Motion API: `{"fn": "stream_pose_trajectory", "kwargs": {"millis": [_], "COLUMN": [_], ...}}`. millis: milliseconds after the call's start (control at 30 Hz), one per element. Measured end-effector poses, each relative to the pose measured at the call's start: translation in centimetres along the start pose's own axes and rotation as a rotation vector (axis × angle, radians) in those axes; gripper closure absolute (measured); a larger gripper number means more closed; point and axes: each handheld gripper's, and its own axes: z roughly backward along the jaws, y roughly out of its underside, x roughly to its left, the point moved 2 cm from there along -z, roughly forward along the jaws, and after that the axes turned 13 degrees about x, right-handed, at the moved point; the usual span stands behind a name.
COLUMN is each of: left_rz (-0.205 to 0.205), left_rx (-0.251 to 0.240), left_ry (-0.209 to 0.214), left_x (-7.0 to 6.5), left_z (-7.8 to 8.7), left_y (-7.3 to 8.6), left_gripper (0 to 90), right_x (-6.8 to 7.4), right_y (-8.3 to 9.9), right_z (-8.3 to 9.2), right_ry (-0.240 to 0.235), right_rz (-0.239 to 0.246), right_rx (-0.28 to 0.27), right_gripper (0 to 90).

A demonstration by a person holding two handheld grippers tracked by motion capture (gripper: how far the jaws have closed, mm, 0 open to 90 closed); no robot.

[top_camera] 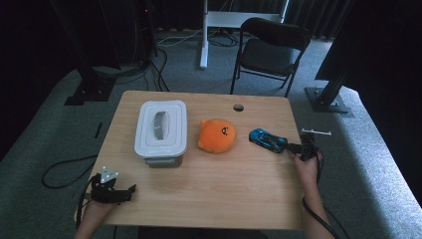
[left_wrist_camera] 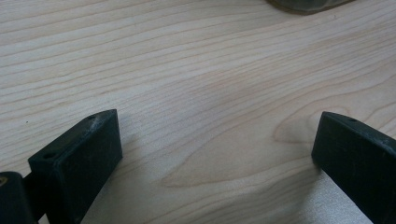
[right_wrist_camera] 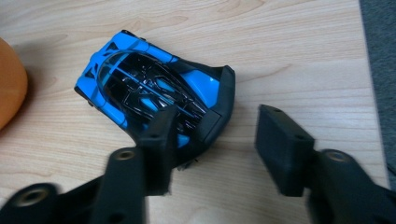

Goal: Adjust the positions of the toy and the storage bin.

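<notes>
No words, numbers or brand names can be read anywhere. The orange plush toy [top_camera: 217,135], near the middle of the table [top_camera: 209,194], has a small dark mark on it (too tiny to read).

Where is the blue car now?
High view: the blue car lies on the table's right side, between the orange toy and the right gripper.

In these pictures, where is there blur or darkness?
High view: the room beyond the table is dark, the wood evenly lit. Right gripper view: the right tongs look blurred at the bottom, the blue toy car sharp. Left gripper view: sharp wood grain.
</notes>
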Motion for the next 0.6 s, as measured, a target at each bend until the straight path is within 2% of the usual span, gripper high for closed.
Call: {"fn": "stream_pose_trajectory", "kwargs": {"millis": [133,200,267,333,533,600], "left_rz": [0.0,0.0,0.0,0.0,0.0,0.0], "left_rx": [0.0,0.0,0.0,0.0,0.0,0.0], "left_ry": [0.0,0.0,0.0,0.0,0.0,0.0], "left_x": [0.0,0.0,0.0,0.0,0.0,0.0], "left_z": [0.0,0.0,0.0,0.0,0.0,0.0], "left_y": [0.0,0.0,0.0,0.0,0.0,0.0], "left_gripper": [2.0,2.0,2.0,2.0,2.0,2.0], "right_x": [0.3,0.4,0.3,0.4,0.7,1.1], "right_y": [0.0,0.0,0.0,0.0,0.3,0.5], "right_z": [-0.1,-0.1,-0.1,0.0,0.2,0.6], "right_ry": [-0.008,-0.009,-0.029,-0.029,-0.029,-0.025], "right_rz": [0.005,-0.024,-0.059,-0.076,-0.11,-0.101], "right_rx": [0.0,0.009,0.009,0.01,0.016,0.023], "right_gripper": [63.7,65.3,66.5,67.1,68.6,69.8]}}
